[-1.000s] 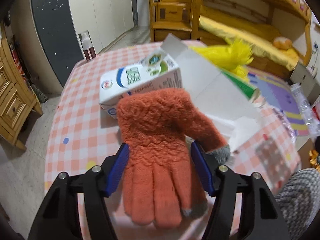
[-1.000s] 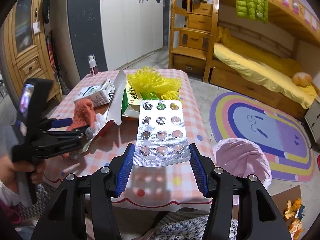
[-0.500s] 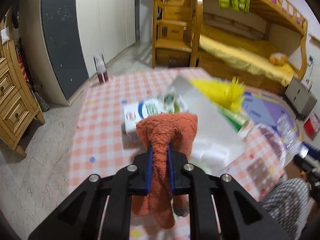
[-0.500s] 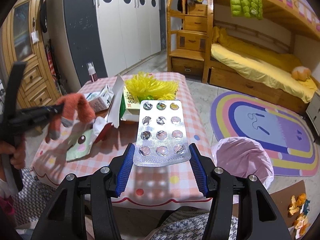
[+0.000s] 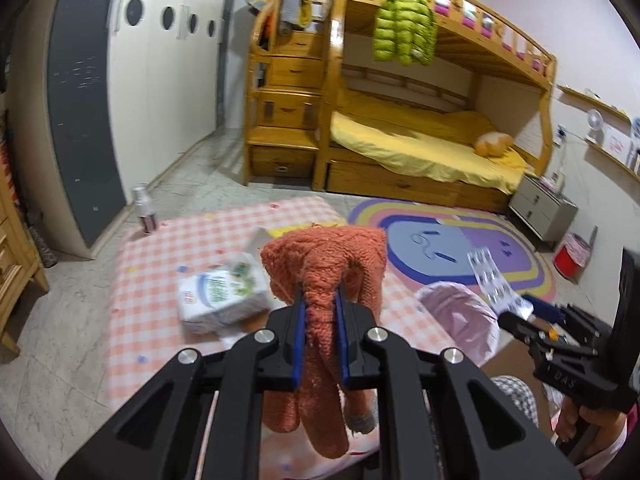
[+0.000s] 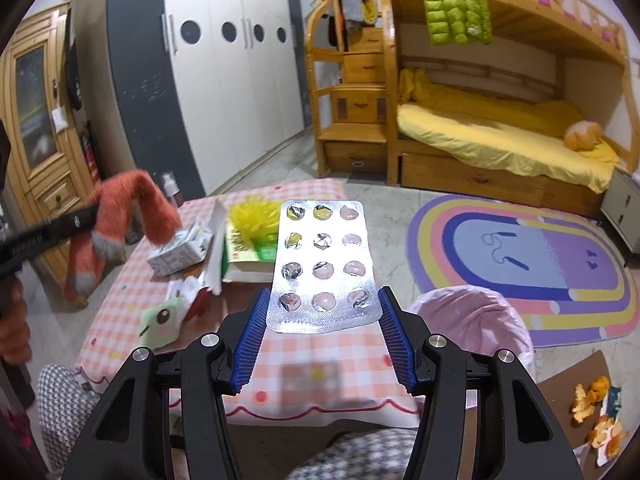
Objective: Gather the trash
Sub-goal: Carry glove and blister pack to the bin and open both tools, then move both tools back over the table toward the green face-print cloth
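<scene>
My left gripper (image 5: 320,336) is shut on an orange knitted glove (image 5: 324,268) and holds it in the air above the pink checked table (image 5: 160,248); the glove also shows at the left of the right wrist view (image 6: 132,204). My right gripper (image 6: 322,328) is shut on a silver blister pack (image 6: 322,264) of used pill pockets, held flat above the table's near edge. A bin lined with a pink bag (image 6: 472,320) stands on the floor to the right of the table; it shows in the left wrist view too (image 5: 460,316).
On the table lie a white milk carton (image 6: 180,250), a book under yellow shreds (image 6: 250,240), torn white paper (image 6: 214,248) and a green cartoon wrapper (image 6: 158,320). A spray bottle (image 5: 146,208) stands at the far corner. Orange peel (image 6: 596,412) lies on cardboard on the floor.
My left gripper closed on the glove, lifted it off the table and swung rightwards toward the bin side. My right gripper kept hold of the blister pack and rose slightly.
</scene>
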